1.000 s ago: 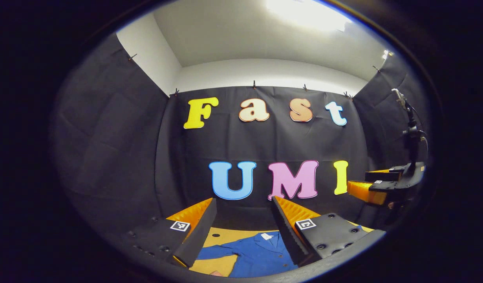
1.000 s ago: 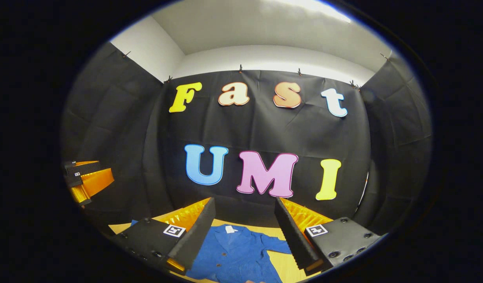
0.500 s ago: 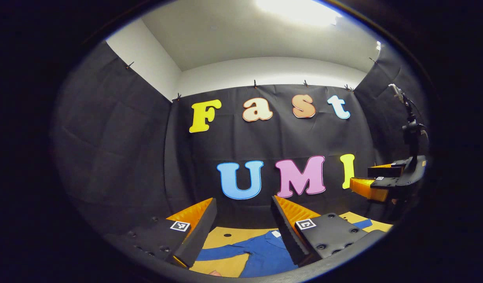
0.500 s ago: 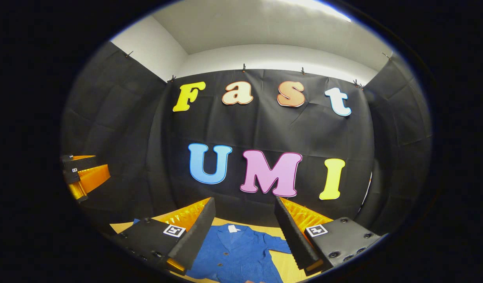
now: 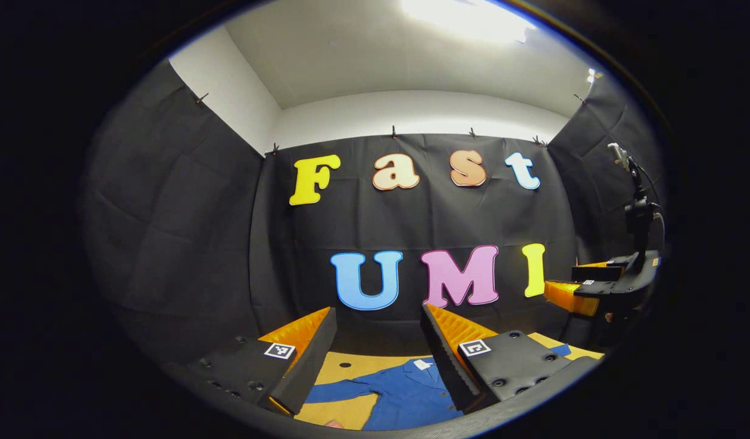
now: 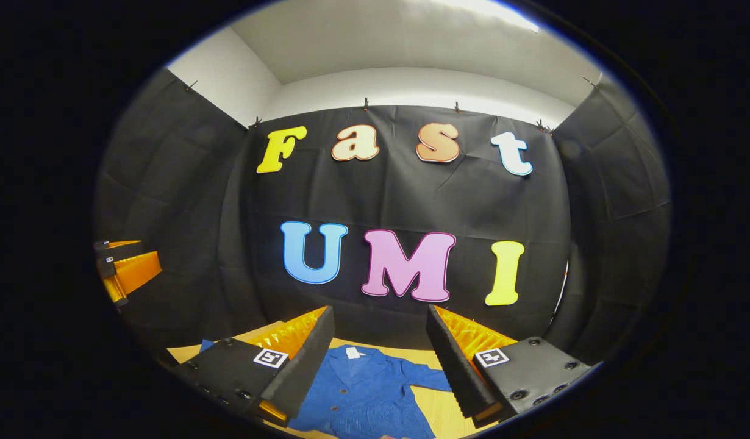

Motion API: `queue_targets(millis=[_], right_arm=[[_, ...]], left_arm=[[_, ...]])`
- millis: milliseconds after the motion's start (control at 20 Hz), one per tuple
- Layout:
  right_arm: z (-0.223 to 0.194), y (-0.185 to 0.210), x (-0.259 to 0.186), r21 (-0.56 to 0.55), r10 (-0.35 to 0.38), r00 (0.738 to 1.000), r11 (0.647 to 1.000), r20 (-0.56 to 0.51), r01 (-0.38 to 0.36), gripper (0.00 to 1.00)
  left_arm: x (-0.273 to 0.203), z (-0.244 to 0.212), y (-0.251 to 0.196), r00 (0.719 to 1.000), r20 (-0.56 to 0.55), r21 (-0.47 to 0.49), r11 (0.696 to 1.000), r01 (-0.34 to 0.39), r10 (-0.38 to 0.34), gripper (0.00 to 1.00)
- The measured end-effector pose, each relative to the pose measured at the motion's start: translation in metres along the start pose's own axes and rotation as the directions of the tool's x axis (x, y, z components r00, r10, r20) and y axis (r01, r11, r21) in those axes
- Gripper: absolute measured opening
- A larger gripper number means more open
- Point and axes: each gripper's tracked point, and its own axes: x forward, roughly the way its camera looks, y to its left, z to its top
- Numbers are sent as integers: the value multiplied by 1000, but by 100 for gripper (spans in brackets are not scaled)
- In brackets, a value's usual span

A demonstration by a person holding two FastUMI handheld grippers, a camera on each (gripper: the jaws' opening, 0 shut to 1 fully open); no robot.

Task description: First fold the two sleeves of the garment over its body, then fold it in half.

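While both grippers were held high above the desk (image 6: 439, 411), no fold had yet been started, so I judged the step in hand to be the approach to the first sleeve fold. I noted the blue garment (image 6: 366, 393) lying flat and spread on the wooden desk, collar toward the booth's far wall, with a white tag at the neck.

In the left gripper view, the left gripper (image 5: 378, 350) had its fingers (image 5: 311, 353) apart and empty, and the garment (image 5: 405, 396) lay below and beyond them. One sleeve (image 5: 338, 392) extended straight out to the left across the desk, not yet folded over the body. The right gripper (image 5: 585, 286) appeared at the right edge of that view, raised and level, well apart from the cloth.

In the right gripper view, the right gripper (image 6: 381, 353) likewise had its fingers (image 6: 457, 356) apart, with nothing between them. The body of the garment lay under the gap between them, and the other sleeve (image 6: 433, 381) ran out to the right, partly hidden behind the right-hand finger. The left gripper (image 6: 128, 271) showed at the left edge, also raised.

I judged that the next move called for lowering one gripper to a sleeve end, closing the fingers on the single cloth layer, then carrying it inward over the body. Care would be needed not to pinch the body fabric beneath or drag the whole garment along the desk.
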Motion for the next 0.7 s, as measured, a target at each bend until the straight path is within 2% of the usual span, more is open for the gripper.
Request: queue_targets(millis=[200, 400, 700], right_arm=[[6, 0, -4, 8, 3, 1000, 1000, 14, -3, 95], [8, -4, -8, -13, -11, 1000, 1000, 24, 12, 95], [4, -43, -11, -62, -113, 993, 991, 36, 115, 95]], left_arm=[[-7, -9, 1, 1000, -7, -38, 999, -1, 1, 80], [-3, -21, 9, 1000, -15, -21, 1000, -1, 1, 80], [13, -33, 11, 999, -29, -59, 998, 20, -22, 82]])
